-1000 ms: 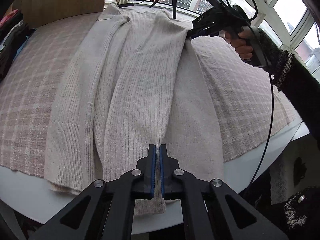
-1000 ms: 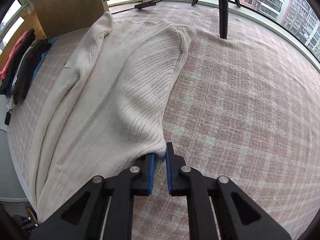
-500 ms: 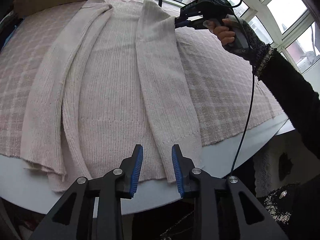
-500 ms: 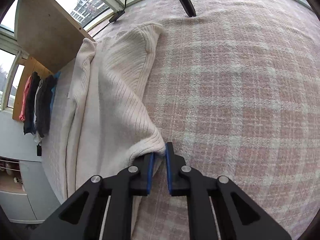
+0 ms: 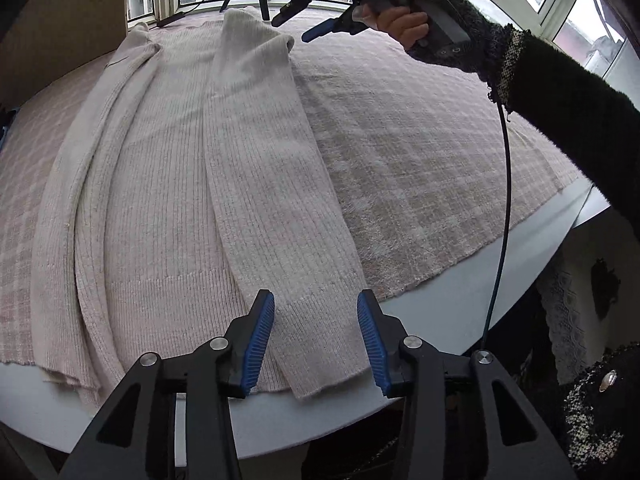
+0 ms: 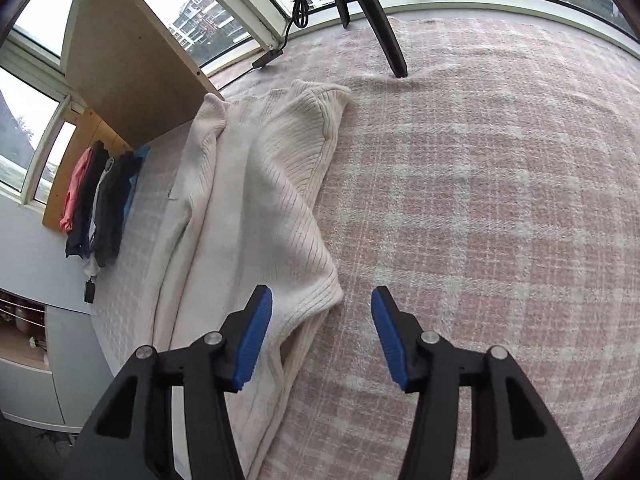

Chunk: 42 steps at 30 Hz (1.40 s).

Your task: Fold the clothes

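Both grippers stand wide open and hold nothing: the left gripper hovers over the hem, the right gripper over the shoulder. Between them the cream rib-knit sweater lies lengthwise on the pink plaid tablecloth, its right side panel folded inward. Soft, limp and stretchy, it would probably sag if lifted; pinching the thicker hem or shoulder edges looks safest.
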Each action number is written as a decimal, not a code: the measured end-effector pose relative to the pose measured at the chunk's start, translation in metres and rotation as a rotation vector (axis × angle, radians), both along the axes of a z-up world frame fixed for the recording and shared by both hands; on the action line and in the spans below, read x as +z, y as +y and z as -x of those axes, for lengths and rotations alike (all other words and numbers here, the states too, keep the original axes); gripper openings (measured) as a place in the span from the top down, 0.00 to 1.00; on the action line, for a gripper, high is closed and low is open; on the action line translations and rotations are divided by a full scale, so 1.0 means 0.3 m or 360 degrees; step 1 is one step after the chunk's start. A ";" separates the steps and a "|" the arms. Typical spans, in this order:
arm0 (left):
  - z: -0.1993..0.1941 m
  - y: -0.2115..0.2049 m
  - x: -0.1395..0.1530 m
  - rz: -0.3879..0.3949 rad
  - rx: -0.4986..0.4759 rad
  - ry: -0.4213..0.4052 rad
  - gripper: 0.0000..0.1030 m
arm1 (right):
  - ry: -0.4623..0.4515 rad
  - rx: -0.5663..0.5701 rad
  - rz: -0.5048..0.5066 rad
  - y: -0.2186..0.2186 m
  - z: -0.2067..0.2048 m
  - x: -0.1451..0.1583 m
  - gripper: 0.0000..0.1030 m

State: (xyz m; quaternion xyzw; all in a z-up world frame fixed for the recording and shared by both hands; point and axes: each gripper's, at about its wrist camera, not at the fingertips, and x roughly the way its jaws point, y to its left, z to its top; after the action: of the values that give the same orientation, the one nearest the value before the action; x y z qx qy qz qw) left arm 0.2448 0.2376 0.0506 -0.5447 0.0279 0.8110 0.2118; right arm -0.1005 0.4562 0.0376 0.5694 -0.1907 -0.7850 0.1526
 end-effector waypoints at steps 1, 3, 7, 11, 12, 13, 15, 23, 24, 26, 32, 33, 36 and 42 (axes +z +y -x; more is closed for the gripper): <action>0.003 -0.001 -0.019 0.0038 0.0003 -0.0013 0.62 | -0.0013 0.0002 -0.0018 -0.017 0.014 -0.022 0.50; -0.014 -0.023 -0.002 0.0024 0.0029 0.0000 0.62 | -0.0033 0.0024 -0.0150 -0.050 0.025 -0.051 0.61; -0.042 0.004 0.057 -0.0015 -0.0009 0.0079 0.51 | -0.0046 0.0042 -0.0139 -0.062 0.025 -0.057 0.66; -0.034 0.092 0.019 0.0050 -0.0085 0.0072 0.39 | -0.0068 0.0017 -0.0061 -0.035 0.014 -0.067 0.54; -0.030 0.117 -0.002 0.0100 -0.0104 0.0063 0.39 | -0.0076 0.0012 -0.0055 -0.028 0.010 -0.071 0.54; -0.026 0.142 -0.024 0.0150 -0.0123 0.0055 0.39 | -0.0084 0.0006 -0.0049 -0.022 0.006 -0.076 0.54; -0.037 0.143 -0.037 0.0182 -0.0110 0.0114 0.44 | -0.0095 0.0009 -0.0063 -0.029 0.000 -0.082 0.58; 0.005 -0.033 -0.008 -0.0113 0.0178 0.0009 0.89 | -0.0128 -0.0045 -0.0149 -0.069 0.004 -0.046 0.88; 0.007 -0.061 -0.001 -0.0176 0.0225 -0.0008 0.89 | -0.0132 -0.0060 -0.0158 -0.077 0.008 -0.032 0.88; 0.002 -0.126 0.019 -0.0302 0.0329 -0.0024 0.89 | -0.0135 -0.0088 -0.0174 -0.097 0.016 0.000 0.89; -0.020 -0.322 0.044 -0.0540 0.0645 -0.0051 0.89 | -0.0084 -0.0007 -0.0310 -0.288 0.074 0.123 0.90; -0.023 -0.346 0.038 -0.0536 0.0688 -0.0053 0.89 | -0.0082 0.0023 -0.0339 -0.335 0.090 0.129 0.90; -0.013 -0.398 -0.003 -0.0529 0.0788 -0.0119 0.89 | -0.0096 0.0110 -0.0427 -0.484 0.147 0.104 0.90; -0.037 -0.416 0.046 -0.0404 0.0836 -0.0068 0.88 | -0.0163 0.0260 -0.0510 -0.690 0.222 -0.037 0.86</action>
State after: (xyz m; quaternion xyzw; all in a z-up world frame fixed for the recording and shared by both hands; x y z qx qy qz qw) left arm 0.2560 0.1128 0.0644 -0.5193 -0.2203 0.8234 0.0617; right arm -0.1671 0.2491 0.0265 0.6391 -0.0240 -0.7603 0.1133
